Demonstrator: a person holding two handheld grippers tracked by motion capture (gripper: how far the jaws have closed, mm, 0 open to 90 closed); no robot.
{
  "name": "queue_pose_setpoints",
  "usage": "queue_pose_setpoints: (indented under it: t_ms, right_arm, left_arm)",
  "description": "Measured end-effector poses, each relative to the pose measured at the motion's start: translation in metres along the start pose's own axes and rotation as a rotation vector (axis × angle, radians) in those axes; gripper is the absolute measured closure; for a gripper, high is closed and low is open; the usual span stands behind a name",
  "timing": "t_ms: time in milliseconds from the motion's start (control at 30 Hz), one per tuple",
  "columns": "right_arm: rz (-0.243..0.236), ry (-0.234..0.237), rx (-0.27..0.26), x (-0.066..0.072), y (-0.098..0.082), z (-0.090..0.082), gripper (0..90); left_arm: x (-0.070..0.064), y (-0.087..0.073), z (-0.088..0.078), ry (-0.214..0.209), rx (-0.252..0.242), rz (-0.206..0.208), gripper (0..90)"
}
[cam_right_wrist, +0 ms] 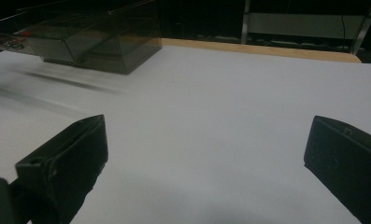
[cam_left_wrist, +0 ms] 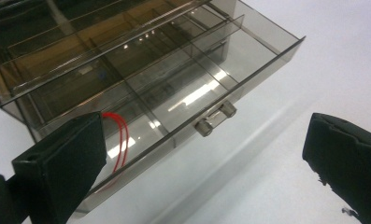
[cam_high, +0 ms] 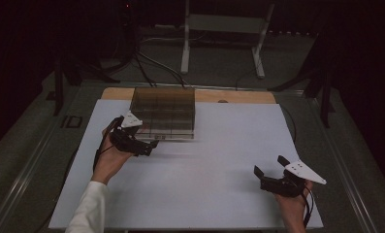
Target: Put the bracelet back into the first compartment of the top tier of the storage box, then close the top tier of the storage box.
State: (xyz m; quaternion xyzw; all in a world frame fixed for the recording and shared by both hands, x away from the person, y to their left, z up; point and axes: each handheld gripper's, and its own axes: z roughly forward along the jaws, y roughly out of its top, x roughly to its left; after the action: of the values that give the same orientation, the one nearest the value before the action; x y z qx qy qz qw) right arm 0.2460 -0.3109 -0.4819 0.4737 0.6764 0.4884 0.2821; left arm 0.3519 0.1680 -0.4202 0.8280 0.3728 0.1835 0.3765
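Left gripper view: the left gripper (cam_left_wrist: 206,154) has its jaws spread wide, nothing between them, padded fingers (cam_left_wrist: 64,163) black and blocky at either edge of the frame. Just past the gap sits the drawer (cam_left_wrist: 183,93) of a smoked-plastic organizer box (cam_high: 164,112), pulled part-way out, tilted across the frame; its clear front wall carries a small knob handle (cam_left_wrist: 215,118), w/ the handle near the jaws but apart from both. Thin partitions split the drawer into compartments; a loop of red rubber bands (cam_left_wrist: 120,142) lies in the compartment nearest the left finger, partly hidden behind it. Can't tell what the other compartments hold, glare on the plastic. High view: the left gripper (cam_high: 140,145) hovers at the box's front-left corner, the person's left hand (cam_high: 110,158) and white sleeve (cam_high: 89,206) coming up from the bottom edge. Box stands at the far-left part of the white table sheet (cam_high: 209,184), wooden table edge (cam_high: 238,96) behind it. Right gripper (cam_high: 271,171) is also spread open & empty, well apart from the box, low over the near-right part of the sheet, held in the right hand (cam_high: 292,206). Right gripper view: both jaws wide over bare white sheet, box (cam_right_wrist: 94,44) far off at upper left.
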Motion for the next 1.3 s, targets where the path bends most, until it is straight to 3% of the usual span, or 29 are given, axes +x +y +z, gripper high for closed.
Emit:
queue_pose_setpoints:
  t_ms: [567, 1300]
  right_arm:
    - [-0.001, -0.001, 0.002, 0.000, 0.000, 0.000, 0.4]
    - [-0.001, 0.000, -0.001, 0.000, 0.000, 0.000, 0.4]
  left_arm:
    - [-0.006, -0.004, 0.000, -0.001, -0.027, 0.002, 1.2]
    - [-0.014, -0.011, 0.002, -0.003, -0.023, 0.006, 1.2]
